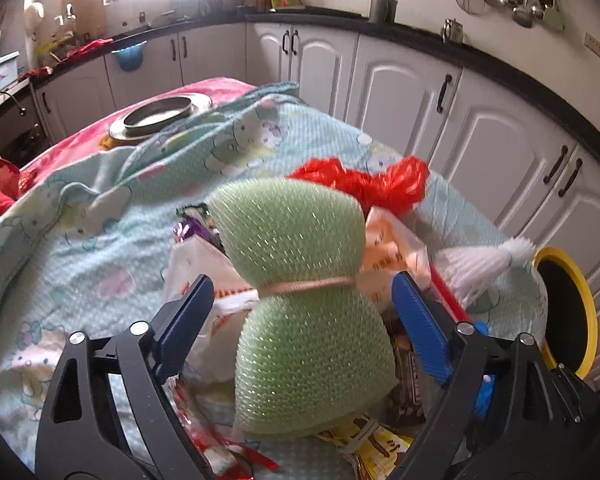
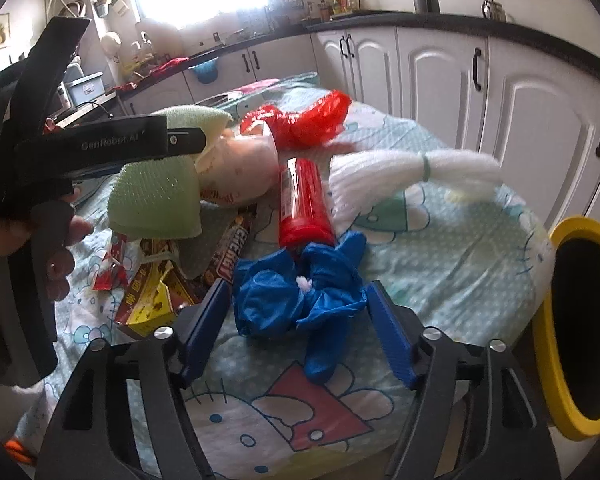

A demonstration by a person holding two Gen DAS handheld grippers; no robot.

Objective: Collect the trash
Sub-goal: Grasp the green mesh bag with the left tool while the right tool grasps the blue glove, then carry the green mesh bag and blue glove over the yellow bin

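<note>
On the bench, which is covered by a pale cartoon-print cloth, the trash is gathered in one loose pile near the edge beside the yellow-rimmed bin. This grouping is judged to keep each transfer to the bin short.

The left hand-held gripper is positioned over the pile with its jaws spread wide on either side of the green mesh scrubber. The scrubber is tied at its waist by a cord, and the blue pads are lined up with that narrow waist, apparently because it offers the firmest hold. The pads stand apart from the scrubber; nothing is gripped.

The right hand-held gripper is likewise open, and its jaws straddle the crumpled blue plastic glove, which lies flat on the cloth. No contact with the glove can be confirmed.

Other trash lies around these items: a red canister just beyond the glove, a red plastic bag, a white fringed bundle toward the bin, a clear plastic cup, and snack wrappers under and beside the scrubber.

The bin opening is held beyond the bench edge on the right side, so that items can be dropped without being carried across the pile. Neither item is yet lifted.
</note>
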